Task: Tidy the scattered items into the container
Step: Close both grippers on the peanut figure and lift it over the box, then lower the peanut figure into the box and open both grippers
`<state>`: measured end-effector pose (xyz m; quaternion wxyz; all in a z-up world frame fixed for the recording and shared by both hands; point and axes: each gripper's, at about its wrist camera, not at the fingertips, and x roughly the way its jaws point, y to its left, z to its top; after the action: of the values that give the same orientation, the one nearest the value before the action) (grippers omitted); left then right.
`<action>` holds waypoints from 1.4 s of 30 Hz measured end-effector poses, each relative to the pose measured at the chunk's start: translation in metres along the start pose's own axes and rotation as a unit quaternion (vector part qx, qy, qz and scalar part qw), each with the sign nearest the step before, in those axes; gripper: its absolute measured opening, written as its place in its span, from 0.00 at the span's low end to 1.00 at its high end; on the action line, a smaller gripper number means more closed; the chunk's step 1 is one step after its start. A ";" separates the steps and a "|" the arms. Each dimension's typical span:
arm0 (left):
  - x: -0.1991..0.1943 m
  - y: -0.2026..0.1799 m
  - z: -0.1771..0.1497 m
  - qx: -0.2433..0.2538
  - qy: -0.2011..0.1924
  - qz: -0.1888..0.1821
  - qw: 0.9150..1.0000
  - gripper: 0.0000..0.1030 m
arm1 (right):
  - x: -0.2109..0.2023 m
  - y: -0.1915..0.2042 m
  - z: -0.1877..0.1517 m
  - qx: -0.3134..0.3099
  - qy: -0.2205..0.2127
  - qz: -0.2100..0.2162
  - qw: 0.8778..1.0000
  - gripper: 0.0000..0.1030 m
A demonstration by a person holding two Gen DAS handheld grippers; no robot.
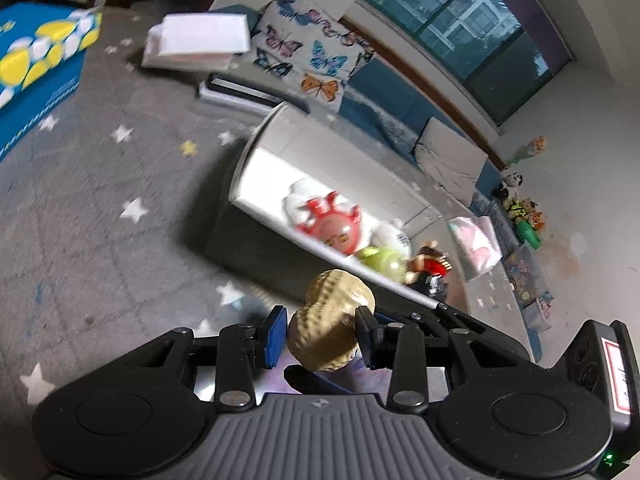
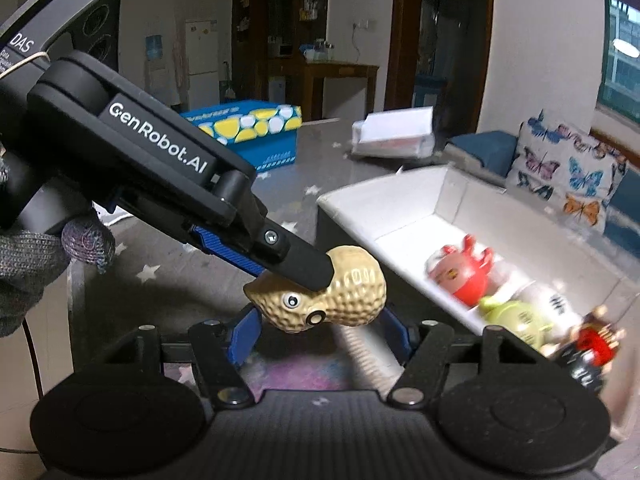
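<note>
My left gripper [image 1: 320, 336] is shut on a tan peanut toy [image 1: 332, 320] and holds it above the carpet, just short of the white box [image 1: 280, 136]. In the right wrist view the left gripper [image 2: 296, 276] comes in from the upper left, clamping the peanut toy [image 2: 340, 292], which has cartoon eyes. My right gripper [image 2: 320, 328] sits open just below and behind the toy, empty. The white box [image 2: 400, 208] holds a red round toy [image 2: 460, 276], a green toy [image 2: 512, 316] and a white toy [image 1: 392, 236].
A dark figure with a red part [image 2: 588, 348] stands at the box's near corner. A blue and yellow carton [image 2: 248, 128] and a white open box [image 2: 396, 132] sit on the grey star carpet [image 1: 100, 200]. A butterfly cushion [image 1: 308, 52] leans on the blue bench.
</note>
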<state>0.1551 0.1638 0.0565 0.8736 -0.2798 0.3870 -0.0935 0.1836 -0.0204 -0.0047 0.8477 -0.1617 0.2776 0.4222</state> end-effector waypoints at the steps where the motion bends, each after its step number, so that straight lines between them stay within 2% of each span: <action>1: 0.001 -0.006 0.003 0.004 -0.003 -0.003 1.000 0.38 | -0.003 -0.004 0.003 0.000 -0.003 -0.005 1.000 0.65; 11: 0.050 -0.047 0.042 0.024 -0.006 -0.025 0.999 0.38 | -0.009 -0.066 0.025 0.014 -0.002 -0.046 0.999 0.65; 21: 0.105 -0.054 0.066 0.018 0.019 -0.027 0.999 0.38 | 0.014 -0.119 0.028 0.024 0.031 -0.060 0.997 0.65; 30: 0.121 -0.051 0.066 0.015 0.024 -0.022 0.999 0.38 | 0.033 -0.134 0.021 0.030 0.052 -0.068 0.996 0.65; 38: 0.117 -0.048 0.065 0.010 0.018 -0.018 1.000 0.38 | 0.034 -0.137 0.020 0.033 0.054 -0.073 0.995 0.66; 42: 0.114 -0.046 0.063 0.011 0.016 -0.017 1.000 0.38 | 0.030 -0.133 0.019 0.033 0.053 -0.076 0.995 0.70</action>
<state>0.2813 0.1085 0.0459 0.8685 -0.2751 0.3954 -0.1169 0.3119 -0.0710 -0.0023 0.8666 -0.1764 0.3224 0.3377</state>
